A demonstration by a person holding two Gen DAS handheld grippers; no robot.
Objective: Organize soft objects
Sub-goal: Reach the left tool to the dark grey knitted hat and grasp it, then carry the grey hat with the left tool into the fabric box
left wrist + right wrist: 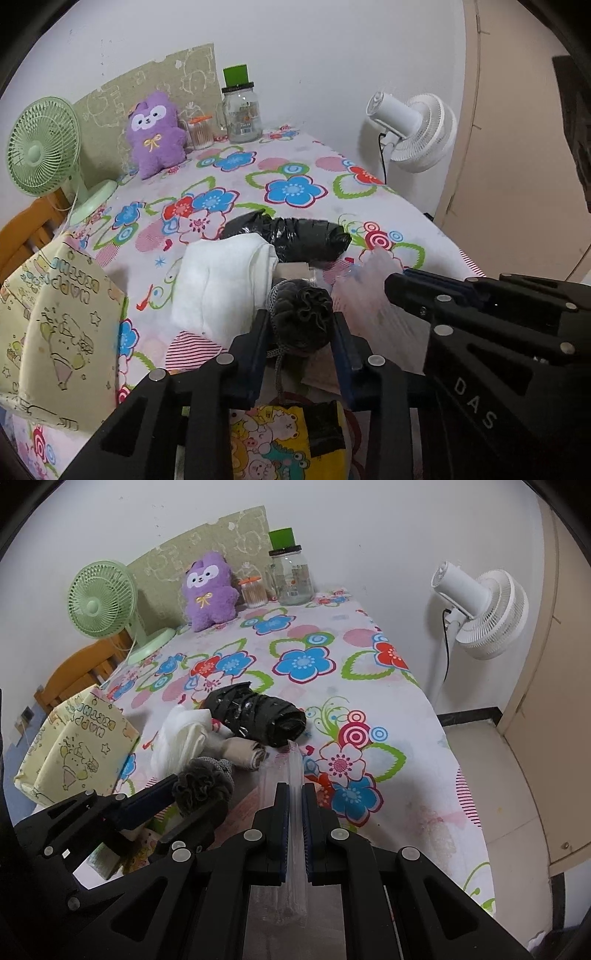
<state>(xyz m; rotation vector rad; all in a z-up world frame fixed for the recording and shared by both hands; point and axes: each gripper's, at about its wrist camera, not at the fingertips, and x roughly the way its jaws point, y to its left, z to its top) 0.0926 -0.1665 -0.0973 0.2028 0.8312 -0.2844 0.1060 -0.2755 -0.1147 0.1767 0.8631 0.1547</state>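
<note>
My left gripper (300, 321) is shut on a dark grey mesh bath pouf (304, 314) with a grey cord, held just above the table; the pouf also shows in the right wrist view (203, 782). My right gripper (294, 794) is shut on the edge of a clear plastic zip bag (293, 768), seen in the left wrist view (369, 280) right of the pouf. On the floral tablecloth (295, 177) lie a white folded cloth (221, 284), a black rolled bundle (295, 236) and a beige roll (243, 753).
A purple plush (157, 134), glass jars (242, 110) and a green fan (40, 147) stand at the back. A yellow gift box (62, 325) sits left. A white fan (417, 129) stands off the right edge. A colourful cartoon cloth (273, 439) lies below my left gripper.
</note>
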